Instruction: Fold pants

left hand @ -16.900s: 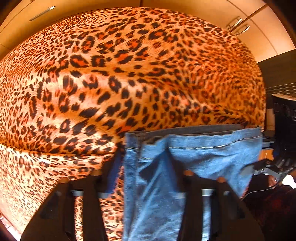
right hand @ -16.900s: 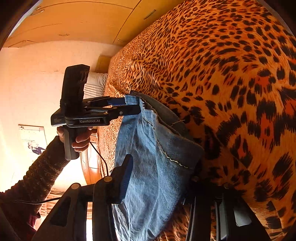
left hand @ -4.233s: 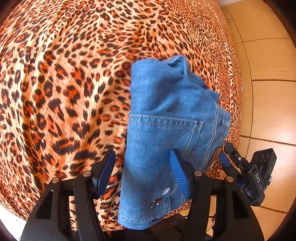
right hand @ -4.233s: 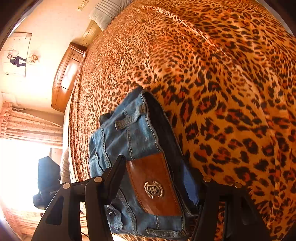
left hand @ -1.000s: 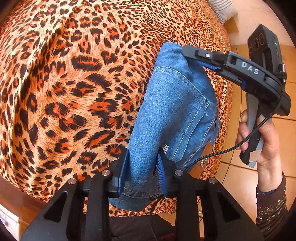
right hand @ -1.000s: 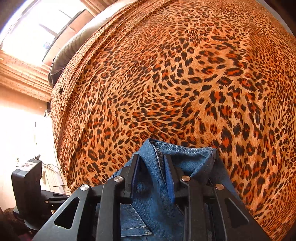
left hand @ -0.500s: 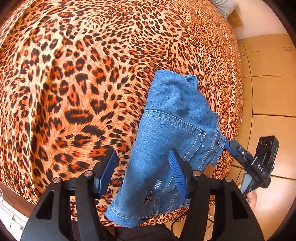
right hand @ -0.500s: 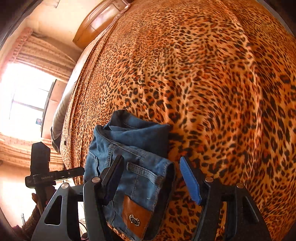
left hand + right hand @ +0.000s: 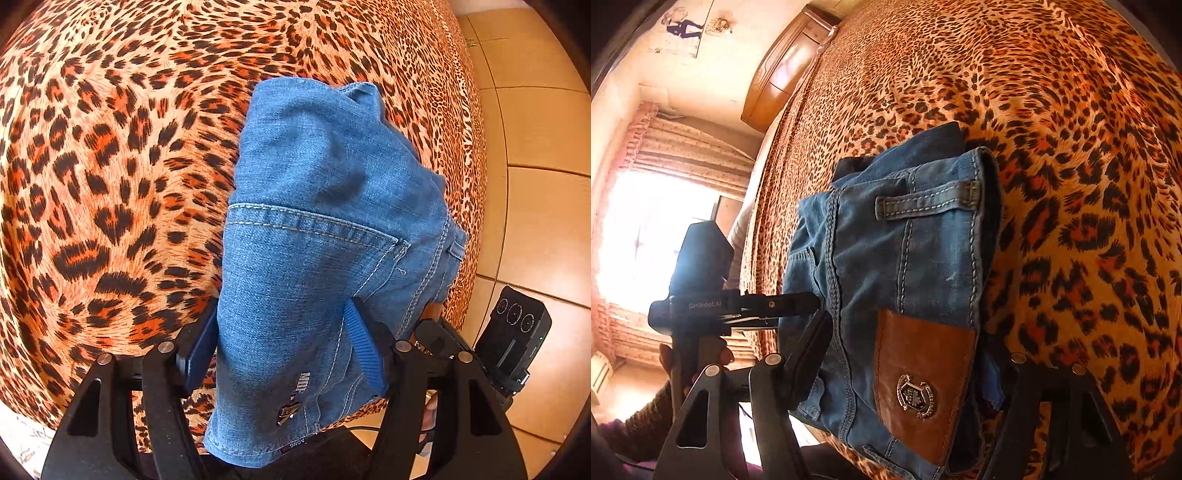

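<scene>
pants (image 9: 325, 236): lay as a compact folded denim bundle near the edge of the leopard-print bed cover (image 9: 110, 155) – near end hung slightly over the edge, toward the tiled floor (image 9: 535, 147).
left gripper (image 9: 280, 350): jaws spread wide, straddled the bundle's near end; blue pads close beside the denim, no clamp evident – probably squaring the sides.
right gripper (image 9: 905, 369): also wide apart, bracketed the waistband end with the leather patch (image 9: 919, 384); right finger partly hidden behind cloth, contact unclear.
why both ends: placement at opposite ends looked meant to steady or tidy the stack, not lift it.
belt loop (image 9: 927, 203): faced up – waistband layer on top.
progress: judged folded, nearly done.
</scene>
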Motion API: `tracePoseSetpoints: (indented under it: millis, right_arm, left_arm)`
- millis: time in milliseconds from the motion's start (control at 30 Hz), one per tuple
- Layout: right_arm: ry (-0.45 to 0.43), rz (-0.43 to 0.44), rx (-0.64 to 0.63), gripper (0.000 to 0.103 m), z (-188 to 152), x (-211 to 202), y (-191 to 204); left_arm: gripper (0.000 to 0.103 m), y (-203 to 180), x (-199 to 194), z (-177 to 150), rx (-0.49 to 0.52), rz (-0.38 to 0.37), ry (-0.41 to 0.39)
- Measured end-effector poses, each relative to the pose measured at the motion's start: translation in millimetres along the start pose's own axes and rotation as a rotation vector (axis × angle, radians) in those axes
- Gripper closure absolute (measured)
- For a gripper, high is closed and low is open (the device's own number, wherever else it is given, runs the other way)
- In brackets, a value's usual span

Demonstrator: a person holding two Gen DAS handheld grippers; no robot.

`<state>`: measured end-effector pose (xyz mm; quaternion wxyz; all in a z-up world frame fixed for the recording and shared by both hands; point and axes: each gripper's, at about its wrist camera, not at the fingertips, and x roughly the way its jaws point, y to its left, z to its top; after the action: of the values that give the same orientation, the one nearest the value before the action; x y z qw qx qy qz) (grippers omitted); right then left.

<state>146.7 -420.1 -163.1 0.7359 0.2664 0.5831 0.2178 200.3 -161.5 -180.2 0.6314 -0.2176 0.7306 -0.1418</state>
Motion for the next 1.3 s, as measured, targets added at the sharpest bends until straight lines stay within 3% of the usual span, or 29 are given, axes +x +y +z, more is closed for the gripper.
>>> tracePoseSetpoints:
  millis: [100,167,233,300,333,433,533,733,900,967,1033,1100,1133,1167,1200,1233,1267,1300]
  right_arm:
    - [-0.046,-0.005,0.042,0.031,-6,6,-4]
    - [-0.074,-0.037,0.071,0.035,-9,4,-3]
    - [-0.084,-0.024,0.107,0.065,-14,0,1]
    - [-0.146,0.066,0.202,0.075,-23,-7,-2]
    - [-0.149,0.056,0.214,0.076,-27,-6,-3]
    - [-0.118,-0.14,0.122,0.076,-27,8,13]
    - [-0.109,-0.219,0.087,0.074,-18,16,33]
    - [-0.179,-0.157,0.083,0.075,-4,25,77]
    - [-0.208,-0.109,0.036,0.075,28,50,124]
    - [-0.23,-0.103,-0.008,0.072,45,61,147]
    - [-0.248,-0.123,-0.043,0.072,67,77,164]
    - [-0.201,-0.269,-0.055,0.067,77,89,165]
    - [-0.176,-0.357,-0.047,0.065,85,98,166]
    - [-0.162,-0.393,-0.035,0.065,87,99,168]
    - [-0.165,-0.372,-0.025,0.065,84,96,168]
    - [-0.175,-0.346,-0.023,0.058,81,91,171]
    - [-0.185,-0.347,-0.029,0.045,78,87,177]
    - [-0.194,-0.373,-0.037,0.038,76,83,183]
  left_arm:
    - [0.037,0,3,6,0.02,0.004,0.016]
    - [0.047,-6,5,10,0.051,0.028,0.004]
    - [0.06,-8,5,8,0.093,0.059,-0.008]
    - [0.065,-1,5,5,0.107,0.042,-0.021]
    - [0.068,3,6,5,0.106,0.035,-0.017]
    - [0.071,9,5,11,0.107,0.026,0.02]
    - [0.072,8,-2,15,0.128,0.036,0.026]
    - [0.074,11,-54,27,0.216,0.064,-0.097]
    - [0.074,33,-118,54,0.231,0.087,-0.273]
    - [0.074,47,-136,70,0.217,0.123,-0.333]
    - [0.071,62,-143,89,0.202,0.221,-0.373]
    - [0.071,79,-145,101,0.173,0.293,-0.363]
    - [0.071,87,-148,102,0.156,0.289,-0.36]
    - [0.071,97,-154,100,0.141,0.264,-0.372]
    - [0.071,105,-160,95,0.135,0.249,-0.385]
    - [0.067,109,-164,91,0.135,0.251,-0.396]
    - [0.065,111,-167,86,0.141,0.264,-0.409]
    - [0.06,111,-169,80,0.152,0.282,-0.426]
